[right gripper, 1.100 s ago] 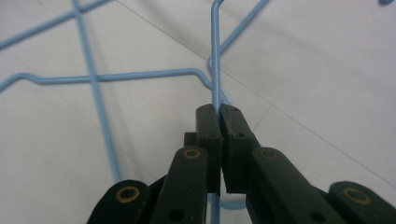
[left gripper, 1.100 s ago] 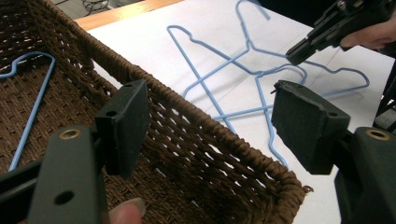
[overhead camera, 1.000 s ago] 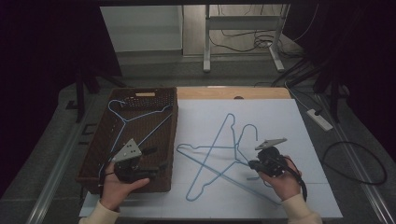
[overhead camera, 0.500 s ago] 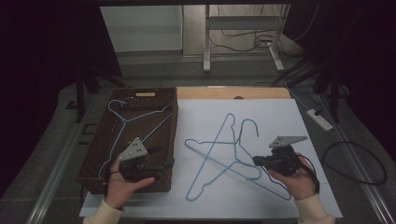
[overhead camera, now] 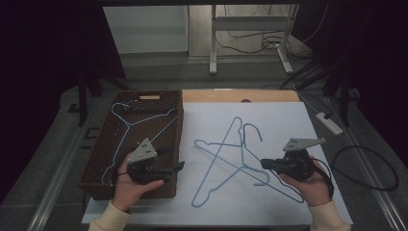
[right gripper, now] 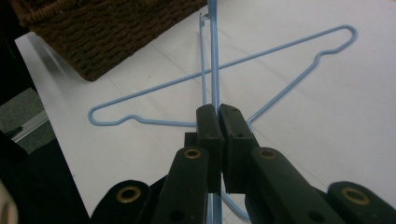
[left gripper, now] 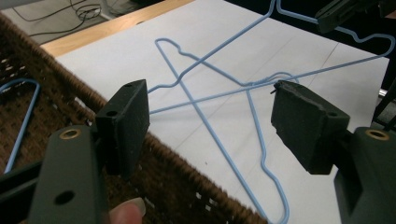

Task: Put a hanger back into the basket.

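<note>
While the right gripper [overhead camera: 263, 164] is clamped on the wire of a light blue wire hanger [right gripper: 212, 56], this hanger is seen tilted above the white paper sheet [overhead camera: 288, 125], crossing a second light blue wire hanger [overhead camera: 219, 166] that lies flat on the sheet. Free sheet surface is left toward the far edge and the right edge, and a strip of bare wooden tabletop [overhead camera: 231, 95] is seen behind it. The left gripper [overhead camera: 179, 167] is held with its jaws apart and nothing between them, over the near right corner of a dark brown woven basket [overhead camera: 175, 115], which stands touching the left edge of the sheet. A third blue wire hanger [overhead camera: 126, 122] lies inside the basket. A white power strip [overhead camera: 329, 123] lies on the floor to the right. No writing can be read.
</note>
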The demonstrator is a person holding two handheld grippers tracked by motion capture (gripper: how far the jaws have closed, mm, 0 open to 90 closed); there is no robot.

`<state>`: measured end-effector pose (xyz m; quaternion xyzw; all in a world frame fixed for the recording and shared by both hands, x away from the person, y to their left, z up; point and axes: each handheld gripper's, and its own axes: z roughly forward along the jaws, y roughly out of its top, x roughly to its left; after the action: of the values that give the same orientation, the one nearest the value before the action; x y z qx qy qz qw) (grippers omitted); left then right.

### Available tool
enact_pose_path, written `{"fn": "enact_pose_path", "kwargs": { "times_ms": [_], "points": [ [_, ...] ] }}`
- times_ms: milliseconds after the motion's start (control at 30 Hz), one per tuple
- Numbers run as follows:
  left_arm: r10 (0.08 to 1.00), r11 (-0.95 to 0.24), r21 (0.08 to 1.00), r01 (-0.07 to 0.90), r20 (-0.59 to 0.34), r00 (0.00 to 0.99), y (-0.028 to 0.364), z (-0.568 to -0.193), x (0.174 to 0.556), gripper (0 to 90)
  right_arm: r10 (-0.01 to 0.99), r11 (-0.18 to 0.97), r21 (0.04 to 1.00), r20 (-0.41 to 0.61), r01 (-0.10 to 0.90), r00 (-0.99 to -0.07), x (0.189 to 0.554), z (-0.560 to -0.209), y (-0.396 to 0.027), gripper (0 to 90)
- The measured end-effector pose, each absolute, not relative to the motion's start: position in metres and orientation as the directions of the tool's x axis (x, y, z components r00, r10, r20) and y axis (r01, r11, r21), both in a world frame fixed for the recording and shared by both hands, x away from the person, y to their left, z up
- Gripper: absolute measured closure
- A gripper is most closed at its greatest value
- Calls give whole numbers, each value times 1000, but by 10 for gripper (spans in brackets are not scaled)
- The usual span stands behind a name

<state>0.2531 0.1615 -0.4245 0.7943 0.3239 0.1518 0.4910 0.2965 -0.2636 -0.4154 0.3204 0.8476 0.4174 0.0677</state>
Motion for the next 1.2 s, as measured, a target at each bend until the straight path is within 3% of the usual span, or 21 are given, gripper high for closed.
{"fn": "enact_pose_path", "kwargs": {
  "times_ms": [400,767,1200],
  "points": [
    [608,-389,864,319,-19,793,124,-407,283,299,570,413,783,177,466,-803,292,-402,-271,881],
    [543,-525,799,294,48,838,80,-414,324,304,565,394,795,186,461,-804,290,-397,-278,882],
    [472,-594,768,241,90,877,47,-422,345,349,550,397,798,188,453,-814,288,-395,-278,881]
  ]
}}
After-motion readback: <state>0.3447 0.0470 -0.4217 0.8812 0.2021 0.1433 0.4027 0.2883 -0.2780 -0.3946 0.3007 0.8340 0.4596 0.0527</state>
